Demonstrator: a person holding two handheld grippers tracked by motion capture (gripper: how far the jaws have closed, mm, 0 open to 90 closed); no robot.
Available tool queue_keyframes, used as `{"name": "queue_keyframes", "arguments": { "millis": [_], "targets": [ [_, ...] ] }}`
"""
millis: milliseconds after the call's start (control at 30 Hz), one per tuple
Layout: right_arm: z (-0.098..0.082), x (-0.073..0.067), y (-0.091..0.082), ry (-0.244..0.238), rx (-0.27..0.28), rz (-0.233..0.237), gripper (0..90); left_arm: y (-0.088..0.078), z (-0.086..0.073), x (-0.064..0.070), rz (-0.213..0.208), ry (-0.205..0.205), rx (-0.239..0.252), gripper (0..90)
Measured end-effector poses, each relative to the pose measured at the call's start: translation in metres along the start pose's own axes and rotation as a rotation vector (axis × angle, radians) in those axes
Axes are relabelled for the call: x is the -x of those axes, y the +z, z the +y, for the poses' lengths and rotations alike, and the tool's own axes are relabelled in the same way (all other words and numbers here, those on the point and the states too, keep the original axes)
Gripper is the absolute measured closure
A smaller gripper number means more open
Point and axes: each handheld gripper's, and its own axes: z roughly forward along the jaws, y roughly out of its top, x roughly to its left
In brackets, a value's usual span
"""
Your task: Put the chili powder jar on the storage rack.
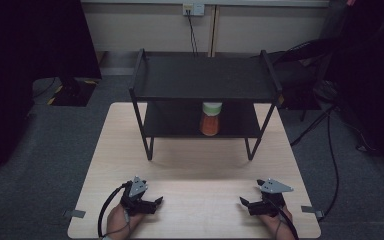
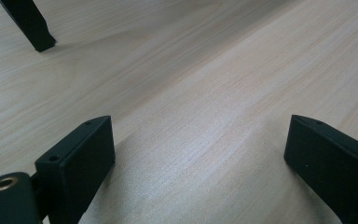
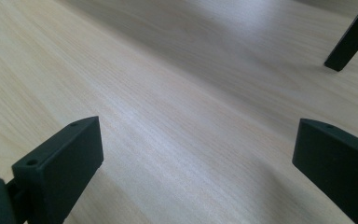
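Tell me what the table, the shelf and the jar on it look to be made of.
Table: pale wood or wood-look laminate, matte, with fine straight grain in both gripper views. Shelf: probably black metal, matte, judging by its thin legs and flat boards. Jar: likely clear plastic or glass, since orange contents show through below a pale lid; too small to tell which.

High view looks forward and down from above the table's [image 1: 190, 165] near edge. Both gripper views sit low, close over its wood, facing the shelf's [image 1: 205, 80] legs.
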Motion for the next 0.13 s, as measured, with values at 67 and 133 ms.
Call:
{"name": "queue_keyframes", "arguments": {
  "millis": [67,133],
  "targets": [
    [-0.0002,0.0,-0.0002,0.0,0.001,0.001,0.4,0.0,0.0,0.0,0.0,0.0,0.0,7.8],
    [-0.0003,0.0002,-0.0003,0.001,0.002,0.001,0.4,0.0,0.0,0.0,0.0,0.0,0.0,7.9]
  ]
}}
